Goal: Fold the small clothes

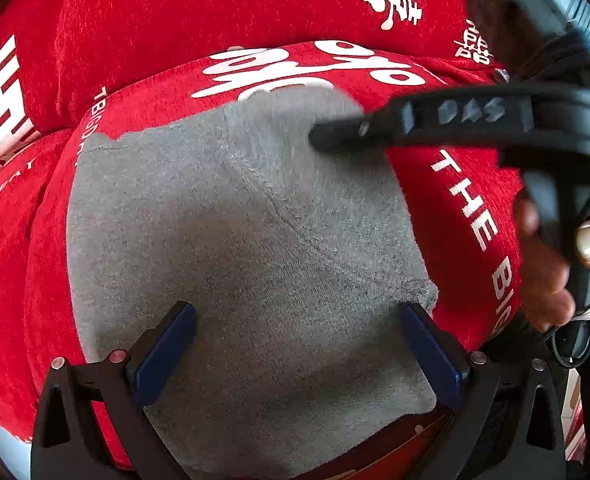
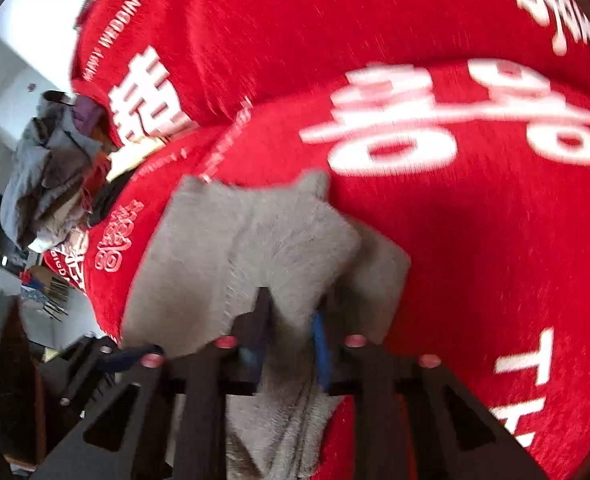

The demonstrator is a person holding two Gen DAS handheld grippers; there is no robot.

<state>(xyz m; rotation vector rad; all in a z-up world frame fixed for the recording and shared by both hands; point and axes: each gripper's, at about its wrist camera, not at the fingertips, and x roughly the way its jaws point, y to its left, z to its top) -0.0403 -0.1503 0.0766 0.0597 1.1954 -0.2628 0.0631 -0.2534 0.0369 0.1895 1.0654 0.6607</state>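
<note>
A small grey garment (image 1: 239,232) lies spread on a red cloth with white lettering (image 1: 135,20). My left gripper (image 1: 295,320) is open, its blue-padded fingers (image 1: 167,344) wide apart just above the near part of the garment. My right gripper (image 2: 291,312) is shut on a bunched fold of the grey garment (image 2: 255,240) and lifts that part. In the left wrist view the right gripper (image 1: 335,136) reaches in from the right over the garment's far edge, held by a hand (image 1: 547,264).
The red cloth (image 2: 475,240) covers the whole work surface. A pile of other clothes (image 2: 51,180) sits at the far left in the right wrist view, with room clutter below it.
</note>
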